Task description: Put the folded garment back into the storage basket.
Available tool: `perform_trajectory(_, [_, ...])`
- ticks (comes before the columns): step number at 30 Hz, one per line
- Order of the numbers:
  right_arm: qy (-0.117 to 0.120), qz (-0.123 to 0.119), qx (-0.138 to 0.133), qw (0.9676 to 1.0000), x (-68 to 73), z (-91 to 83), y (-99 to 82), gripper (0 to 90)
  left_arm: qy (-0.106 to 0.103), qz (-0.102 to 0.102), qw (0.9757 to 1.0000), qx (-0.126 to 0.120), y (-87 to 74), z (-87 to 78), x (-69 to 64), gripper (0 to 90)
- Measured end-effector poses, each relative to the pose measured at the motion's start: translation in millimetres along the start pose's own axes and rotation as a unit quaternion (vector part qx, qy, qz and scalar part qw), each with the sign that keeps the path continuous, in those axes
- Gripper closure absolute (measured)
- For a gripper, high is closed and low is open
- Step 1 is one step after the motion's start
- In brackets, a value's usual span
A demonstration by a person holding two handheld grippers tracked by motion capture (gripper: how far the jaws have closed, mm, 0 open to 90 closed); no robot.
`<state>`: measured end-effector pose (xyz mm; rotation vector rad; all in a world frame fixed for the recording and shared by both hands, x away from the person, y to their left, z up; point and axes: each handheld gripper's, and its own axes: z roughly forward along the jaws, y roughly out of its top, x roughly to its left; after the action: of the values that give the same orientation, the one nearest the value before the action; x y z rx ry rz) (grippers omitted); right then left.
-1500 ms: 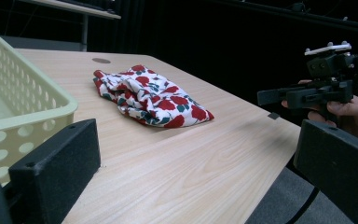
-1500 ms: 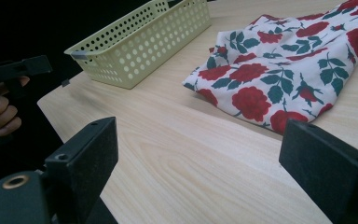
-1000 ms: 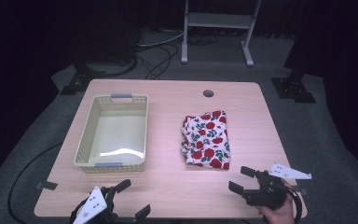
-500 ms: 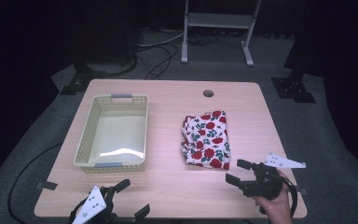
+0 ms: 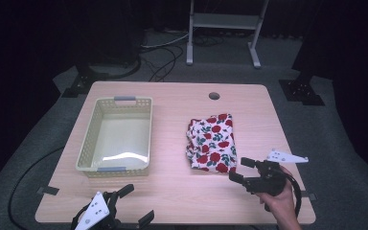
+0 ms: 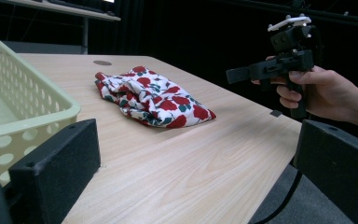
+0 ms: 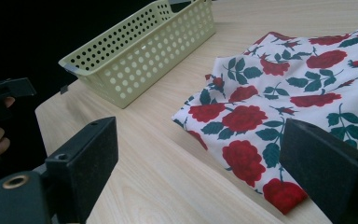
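A folded rose-print cloth (image 5: 213, 142) lies on the right half of the table (image 5: 182, 191), and my right claw (image 5: 241, 169), jaws spread wide and empty, hovers just beside the cloth's near right corner. My left claw (image 5: 133, 205), also open and empty, sits at the table's near edge, left of centre. A pale green basket (image 5: 87, 143) stands on the left half, with bare wood between it and the cloth.

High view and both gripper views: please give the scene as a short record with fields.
surface: wooden table
cloth: rose-print cloth, folded, lying right of centre
container: pale basket, left of the cloth, nothing in it
right gripper: open, near the cloth's front corner, not touching
left gripper: open, at the table's front edge
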<state>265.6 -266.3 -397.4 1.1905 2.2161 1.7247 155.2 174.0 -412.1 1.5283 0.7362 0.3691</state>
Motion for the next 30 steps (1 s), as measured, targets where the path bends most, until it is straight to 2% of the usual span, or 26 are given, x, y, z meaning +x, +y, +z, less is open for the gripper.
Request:
perform_trajectory(18, [-0.006,0.001,0.027,0.9996,-14.3,29.1,15.8,10.9,0.003,0.003,1.0,0.001,-0.4,0.3,1.8,0.0])
perform_trajectory(30, [-0.01,-0.01,0.044,0.9989,-17.1,54.2,37.0,10.9,0.006,0.004,1.0,0.003,-0.1,-0.6,3.6,0.0])
